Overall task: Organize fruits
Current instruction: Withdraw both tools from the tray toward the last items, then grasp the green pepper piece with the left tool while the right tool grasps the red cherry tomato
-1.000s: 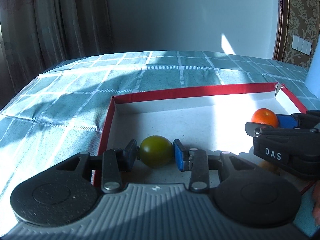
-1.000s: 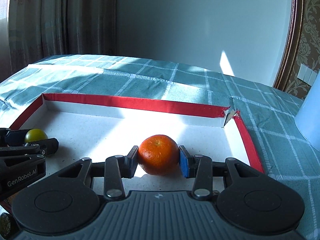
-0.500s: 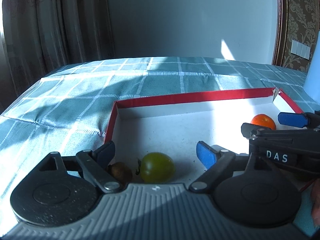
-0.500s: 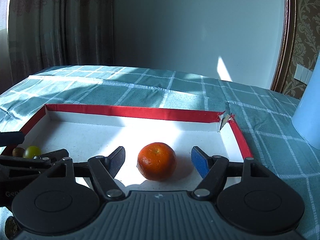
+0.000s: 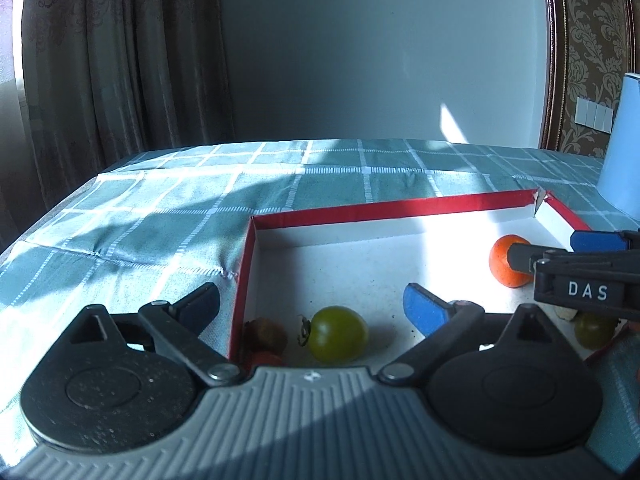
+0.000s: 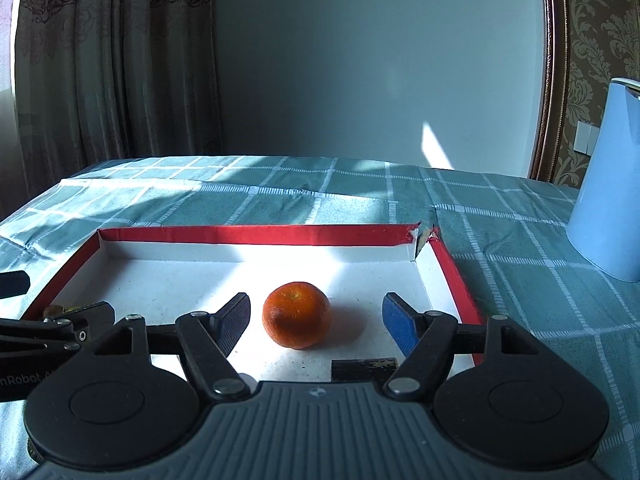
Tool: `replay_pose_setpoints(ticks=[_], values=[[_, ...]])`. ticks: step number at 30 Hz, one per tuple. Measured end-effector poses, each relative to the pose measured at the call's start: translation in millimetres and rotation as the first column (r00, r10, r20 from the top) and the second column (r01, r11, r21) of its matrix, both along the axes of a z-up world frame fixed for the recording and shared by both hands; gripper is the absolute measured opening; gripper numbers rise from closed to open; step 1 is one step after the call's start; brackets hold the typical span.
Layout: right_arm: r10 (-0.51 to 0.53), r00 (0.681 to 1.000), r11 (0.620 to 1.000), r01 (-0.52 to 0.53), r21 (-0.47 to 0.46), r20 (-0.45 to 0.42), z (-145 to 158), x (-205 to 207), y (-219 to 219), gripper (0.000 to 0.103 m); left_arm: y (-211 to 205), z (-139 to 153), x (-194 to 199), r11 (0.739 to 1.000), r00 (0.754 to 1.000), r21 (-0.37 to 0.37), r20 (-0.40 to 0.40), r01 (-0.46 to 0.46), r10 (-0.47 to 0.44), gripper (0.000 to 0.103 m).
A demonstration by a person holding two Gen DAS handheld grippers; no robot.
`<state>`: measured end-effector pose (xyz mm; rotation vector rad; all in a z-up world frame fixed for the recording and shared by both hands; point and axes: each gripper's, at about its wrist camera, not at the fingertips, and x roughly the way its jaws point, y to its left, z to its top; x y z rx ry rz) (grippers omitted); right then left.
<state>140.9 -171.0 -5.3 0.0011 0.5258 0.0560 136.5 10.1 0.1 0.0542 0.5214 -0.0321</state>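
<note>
Both tongs pulled back, spread | left tongs (image 5: 312,308) | right tongs (image 6: 316,318)

The tray's (image 6: 256,235) middle and far edge lie bare. Fruit crowds its near-left corner; an orange (image 6: 297,315) sits toward the right edge.

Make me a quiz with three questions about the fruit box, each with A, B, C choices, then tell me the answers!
1. Where is the orange?
A. inside the box
B. on the tablecloth
C. on the jug

2. What colour is the box rim?
A. blue
B. red
C. yellow

3. How is the right gripper?
A. shut on the orange
B. open, touching nothing
C. holding the jug

Answers: 1 A, the orange sits on the white box floor. 2 B, the rim is red all round. 3 B, both fingers stand apart from the orange.
</note>
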Motion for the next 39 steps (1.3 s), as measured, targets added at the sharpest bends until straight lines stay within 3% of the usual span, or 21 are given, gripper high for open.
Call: replay_pose_setpoints(ticks=[8,16,22,26,30,35,36,39], values=[[0.009,1.000,0.999,-0.010,0.053,0.017,5,-29,-14,0.073,11,2,-16,1.000,1.000,-0.021,0.023,-0.016,0.016,0.102],[0.127,0.989,0.983,-0.135,0.124,0.073,14,-94,-25,0.073,43,6,-57,0.996,0.997,-0.090,0.067,-0.017,0.024,0.103],[0.258,0.966,0.966,-0.258,0.034,0.009,-6,-123,0,0.072,57,1,-76,0.992,0.999,-0.122,0.038,-0.022,0.027,0.103],[0.316,0.949,0.946,-0.315,-0.076,0.000,-14,-131,27,0.071,57,-1,-84,0.995,0.999,-0.096,0.044,-0.022,0.026,0.103],[0.342,0.939,0.933,-0.343,-0.110,-0.027,-17,-125,42,0.060,55,-1,-86,0.996,0.999,-0.083,0.049,-0.015,0.019,0.103],[0.362,0.928,0.925,-0.369,-0.089,-0.086,-22,-116,46,0.050,56,-2,-84,0.996,0.999,-0.088,0.031,-0.007,0.010,0.103],[0.364,0.927,0.925,-0.371,-0.080,-0.089,-23,-115,47,0.043,55,-3,-84,0.996,0.999,-0.085,0.032,-0.007,0.010,0.103],[0.371,0.923,0.924,-0.378,-0.063,-0.097,-24,-114,48,0.035,54,-3,-85,0.997,0.999,-0.081,0.033,-0.002,0.004,0.103]])
